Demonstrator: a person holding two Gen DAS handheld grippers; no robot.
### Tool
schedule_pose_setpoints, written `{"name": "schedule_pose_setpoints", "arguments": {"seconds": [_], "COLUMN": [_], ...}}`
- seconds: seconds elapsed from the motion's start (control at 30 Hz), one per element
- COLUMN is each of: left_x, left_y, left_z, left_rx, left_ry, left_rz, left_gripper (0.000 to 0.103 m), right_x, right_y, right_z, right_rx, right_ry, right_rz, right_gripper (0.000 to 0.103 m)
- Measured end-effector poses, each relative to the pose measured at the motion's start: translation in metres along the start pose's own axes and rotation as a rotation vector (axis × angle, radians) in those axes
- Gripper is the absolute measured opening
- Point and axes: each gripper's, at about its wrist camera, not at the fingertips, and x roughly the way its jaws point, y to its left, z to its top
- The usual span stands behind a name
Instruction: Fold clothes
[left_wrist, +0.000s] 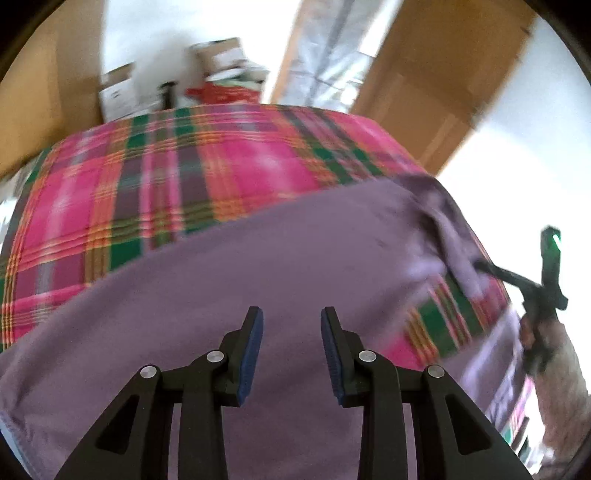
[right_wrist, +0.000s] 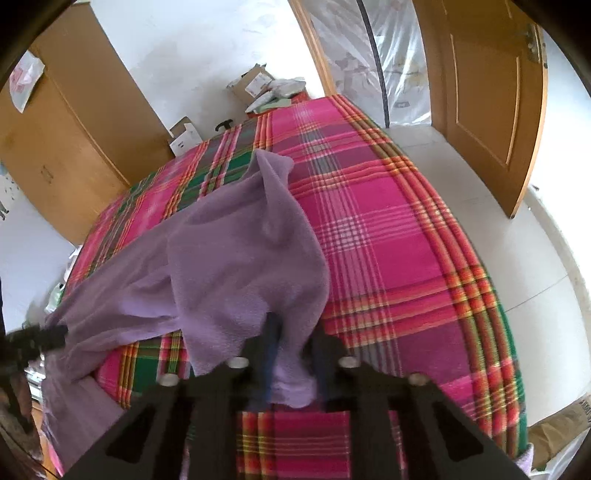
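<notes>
A purple fleece garment lies spread over a bed with a pink, green and orange plaid sheet. My left gripper hovers open just above the garment's near part, its blue pads apart with nothing between them. At the far right, my right gripper pinches a lifted corner of the cloth. In the right wrist view, my right gripper is shut on a fold of the purple garment, which drapes up and away from it. The left gripper shows blurred at the left edge, by the garment's other end.
The plaid sheet is bare to the right of the garment. A wooden wardrobe stands at the back left, with cardboard boxes and clutter behind the bed. A wooden door is open at the right, and a person's hand holds the right gripper.
</notes>
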Motion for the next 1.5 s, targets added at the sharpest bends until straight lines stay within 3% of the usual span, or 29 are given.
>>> {"name": "schedule_pose_setpoints", "arguments": {"seconds": [0.2, 0.3, 0.63, 0.77, 0.83, 0.93, 1.17, 1.43, 1.5], "left_x": [0.012, 0.024, 0.055, 0.053, 0.051, 0.045, 0.017, 0.022, 0.024], "left_y": [-0.055, -0.066, -0.075, -0.07, -0.067, -0.059, -0.047, -0.044, -0.047], "left_z": [-0.024, -0.024, -0.017, -0.011, -0.009, -0.006, -0.002, -0.003, -0.003], "left_rx": [0.162, 0.227, 0.289, 0.246, 0.24, 0.207, 0.178, 0.162, 0.172], "left_ry": [0.084, 0.098, 0.157, 0.154, 0.148, 0.137, 0.08, 0.086, 0.084], "left_rz": [0.007, 0.119, 0.205, 0.176, 0.161, 0.118, 0.089, 0.047, 0.045], "left_gripper": [0.034, 0.034, 0.034, 0.033, 0.011, 0.008, 0.005, 0.005, 0.01], "right_x": [-0.023, -0.037, -0.07, -0.076, -0.077, -0.079, -0.073, -0.036, -0.027], "right_y": [-0.004, -0.011, -0.037, -0.05, -0.056, -0.068, -0.09, -0.1, -0.104], "right_z": [0.007, 0.014, 0.036, 0.046, 0.053, 0.064, 0.088, 0.101, 0.104], "right_rx": [0.029, 0.058, 0.129, 0.153, 0.165, 0.182, 0.211, 0.178, 0.179], "right_ry": [-0.073, -0.115, -0.228, -0.254, -0.264, -0.277, -0.273, -0.228, -0.223], "right_rz": [0.028, 0.023, -0.032, -0.072, -0.093, -0.117, -0.173, -0.264, -0.292], "right_gripper": [0.008, 0.008, 0.007, 0.007, 0.007, 0.007, 0.007, 0.01, 0.01]}}
